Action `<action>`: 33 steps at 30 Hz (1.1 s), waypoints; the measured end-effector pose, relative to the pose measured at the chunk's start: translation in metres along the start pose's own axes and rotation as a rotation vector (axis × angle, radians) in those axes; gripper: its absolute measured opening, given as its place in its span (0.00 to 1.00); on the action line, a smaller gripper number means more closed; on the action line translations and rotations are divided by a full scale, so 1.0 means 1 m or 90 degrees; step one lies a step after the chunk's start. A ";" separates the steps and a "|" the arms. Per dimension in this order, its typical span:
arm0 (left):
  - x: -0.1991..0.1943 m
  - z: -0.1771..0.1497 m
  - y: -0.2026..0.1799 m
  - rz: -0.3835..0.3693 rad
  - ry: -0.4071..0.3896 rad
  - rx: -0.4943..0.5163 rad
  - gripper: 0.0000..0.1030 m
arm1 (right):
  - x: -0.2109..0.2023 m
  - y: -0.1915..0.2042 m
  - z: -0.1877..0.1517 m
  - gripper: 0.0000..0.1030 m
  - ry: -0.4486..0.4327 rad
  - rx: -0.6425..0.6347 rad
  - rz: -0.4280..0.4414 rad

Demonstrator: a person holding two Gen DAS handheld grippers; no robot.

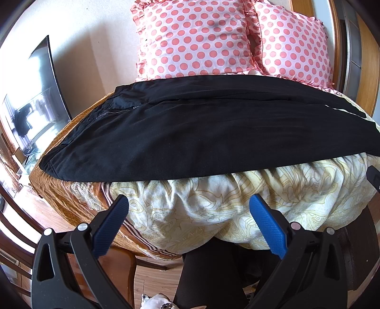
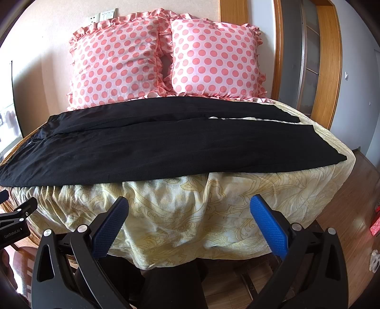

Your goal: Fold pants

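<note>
Your left claw [image 1: 188,211] and right claw [image 2: 189,211] both hung spread wide and empty at 6 o'clock, while the black pants [image 2: 142,147] lay flat across the bed [image 2: 190,214], pillows [image 2: 163,61] at 12.

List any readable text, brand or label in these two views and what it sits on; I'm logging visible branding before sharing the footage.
"GenRobot.AI": white print on the black body of the left gripper, seen at the left edge of the right wrist view.
Pants: the zipper area shows no readable label.
Wall switches above the pillows: no legible markings.
Red object on the floor at far right: too blurred to read.
Nothing else is readable.
</note>
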State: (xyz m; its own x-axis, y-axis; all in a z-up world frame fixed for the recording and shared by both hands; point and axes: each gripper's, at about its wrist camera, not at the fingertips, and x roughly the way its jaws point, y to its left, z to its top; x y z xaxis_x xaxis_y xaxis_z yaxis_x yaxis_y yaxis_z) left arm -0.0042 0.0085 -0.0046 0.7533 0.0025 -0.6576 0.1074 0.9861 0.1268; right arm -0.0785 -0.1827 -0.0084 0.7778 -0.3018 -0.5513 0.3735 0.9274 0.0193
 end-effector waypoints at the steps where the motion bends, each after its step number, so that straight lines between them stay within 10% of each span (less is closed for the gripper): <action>1: 0.000 0.000 0.000 0.000 0.000 0.000 0.98 | 0.000 0.000 0.000 0.99 -0.001 0.000 0.000; 18: -0.007 0.019 0.007 -0.013 -0.006 -0.004 0.98 | -0.002 -0.012 0.021 0.99 -0.026 -0.006 -0.017; 23: -0.019 0.056 0.027 -0.056 -0.029 -0.048 0.98 | 0.011 -0.055 0.082 0.99 -0.070 0.018 -0.071; 33: 0.027 0.127 0.037 -0.035 -0.024 -0.071 0.98 | 0.189 -0.189 0.242 0.99 0.068 0.159 -0.250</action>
State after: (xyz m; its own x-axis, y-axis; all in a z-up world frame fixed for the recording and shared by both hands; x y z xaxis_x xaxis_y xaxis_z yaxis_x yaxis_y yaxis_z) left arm 0.1022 0.0237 0.0770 0.7722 -0.0554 -0.6330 0.0768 0.9970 0.0064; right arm 0.1202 -0.4680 0.0856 0.5014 -0.5825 -0.6397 0.7496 0.6617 -0.0151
